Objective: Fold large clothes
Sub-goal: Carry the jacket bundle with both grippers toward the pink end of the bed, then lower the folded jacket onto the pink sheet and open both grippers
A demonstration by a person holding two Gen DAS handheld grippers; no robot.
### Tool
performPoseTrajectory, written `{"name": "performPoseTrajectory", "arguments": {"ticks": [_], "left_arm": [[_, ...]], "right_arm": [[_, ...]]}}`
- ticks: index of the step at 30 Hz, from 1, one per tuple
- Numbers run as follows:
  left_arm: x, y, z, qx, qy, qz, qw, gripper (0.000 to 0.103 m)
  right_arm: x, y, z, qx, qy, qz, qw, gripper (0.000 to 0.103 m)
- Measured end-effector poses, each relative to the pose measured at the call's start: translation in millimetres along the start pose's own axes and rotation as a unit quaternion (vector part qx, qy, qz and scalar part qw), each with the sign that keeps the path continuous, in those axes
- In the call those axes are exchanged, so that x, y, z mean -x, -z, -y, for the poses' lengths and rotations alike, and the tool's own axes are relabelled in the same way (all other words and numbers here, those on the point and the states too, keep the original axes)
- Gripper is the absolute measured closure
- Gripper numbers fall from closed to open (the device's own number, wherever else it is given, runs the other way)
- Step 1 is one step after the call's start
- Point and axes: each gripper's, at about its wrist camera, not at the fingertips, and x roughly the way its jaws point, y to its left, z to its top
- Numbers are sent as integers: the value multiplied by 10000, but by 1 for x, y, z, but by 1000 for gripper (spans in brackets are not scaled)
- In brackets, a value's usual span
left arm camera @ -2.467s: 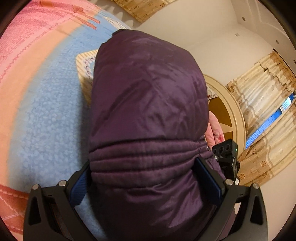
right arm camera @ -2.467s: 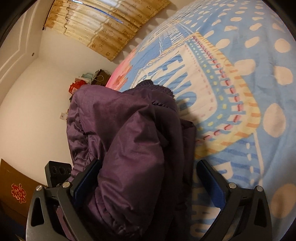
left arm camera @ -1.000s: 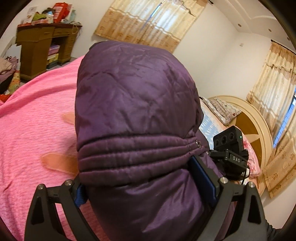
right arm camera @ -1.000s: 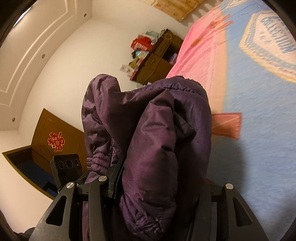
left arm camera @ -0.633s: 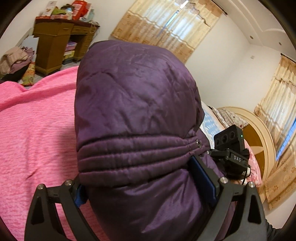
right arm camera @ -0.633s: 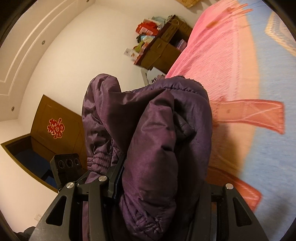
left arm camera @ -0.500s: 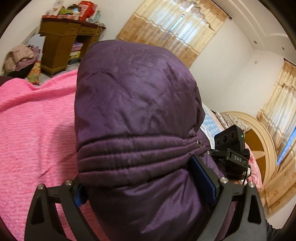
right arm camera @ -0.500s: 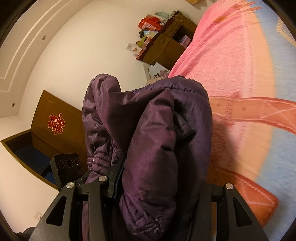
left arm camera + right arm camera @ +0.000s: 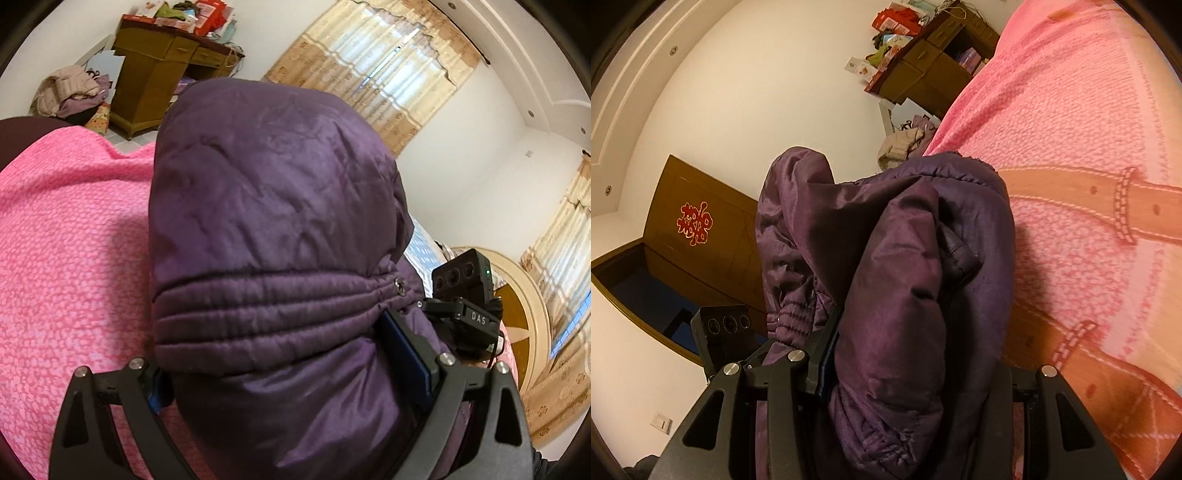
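Note:
A bulky folded purple padded jacket (image 9: pixel 273 229) fills the left wrist view and bulges forward between the fingers of my left gripper (image 9: pixel 291 369), which is shut on its thick bundle. It also shows in the right wrist view (image 9: pixel 905 280), where my right gripper (image 9: pixel 912 373) is shut on another thick fold of it. Both grippers hold it up above the pink bed cover (image 9: pixel 66 240). The right gripper's camera block (image 9: pixel 465 291) sits just right of the jacket. The fingertips are hidden by cloth.
The pink blanket with orange strap pattern (image 9: pixel 1108 192) covers the bed. A wooden desk (image 9: pixel 155 81) with boxes and a heap of clothes (image 9: pixel 70 92) stand beyond the bed's end. Curtains (image 9: pixel 373 77), a round headboard (image 9: pixel 524 295) and a wooden door (image 9: pixel 698 236) surround.
Both grippers carried the jacket from over the blue patterned part of the bed toward the pink end near the desk. The right gripper closed tighter on the jacket early on.

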Motion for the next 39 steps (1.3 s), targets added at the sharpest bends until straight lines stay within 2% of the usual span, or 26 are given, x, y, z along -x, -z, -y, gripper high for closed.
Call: {"name": "performPoseTrajectory", "arguments": {"ticks": [9, 16, 23, 26, 27, 29, 30, 32, 34, 36, 39], "left_arm": [[1, 10, -19, 194, 116, -43, 9997, 5], [1, 21, -44, 341, 137, -183, 9992, 0], [2, 23, -33, 116, -92, -175, 9997, 0], [6, 20, -23, 130, -341, -169, 9992, 0], [10, 17, -16, 143, -478, -179, 9986, 0], [27, 17, -4, 24, -770, -80, 9970, 1], [41, 17, 8, -259, -1058, 129, 9940, 1], [75, 21, 40, -992, -1559, 629, 9808, 0], [100, 24, 64, -1402, -1916, 977, 9665, 0], [123, 27, 82, -1660, -1899, 1201, 9602, 0], [144, 36, 103, -1819, -1901, 1398, 9546, 0]], "right_arm": [[-22, -10, -6, 103, 193, -154, 9996, 55], [-37, -16, -14, 353, 666, -257, 9968, 54], [-46, -18, -6, 378, 916, -228, 9948, 49], [-40, -18, -5, 281, 946, -199, 9949, 40], [-31, -17, -8, 288, 1022, -89, 9943, 34], [-18, -14, -14, 274, 1127, 128, 9932, 29], [-10, -12, -21, 317, 1133, 232, 9928, 29], [10, -6, -41, 505, 1318, 488, 9888, 28], [33, 5, -70, 823, 1689, 960, 9775, 24], [57, 19, -98, 1061, 1911, 1424, 9654, 22], [82, 38, -126, 1229, 2099, 1889, 9514, 17]]}}
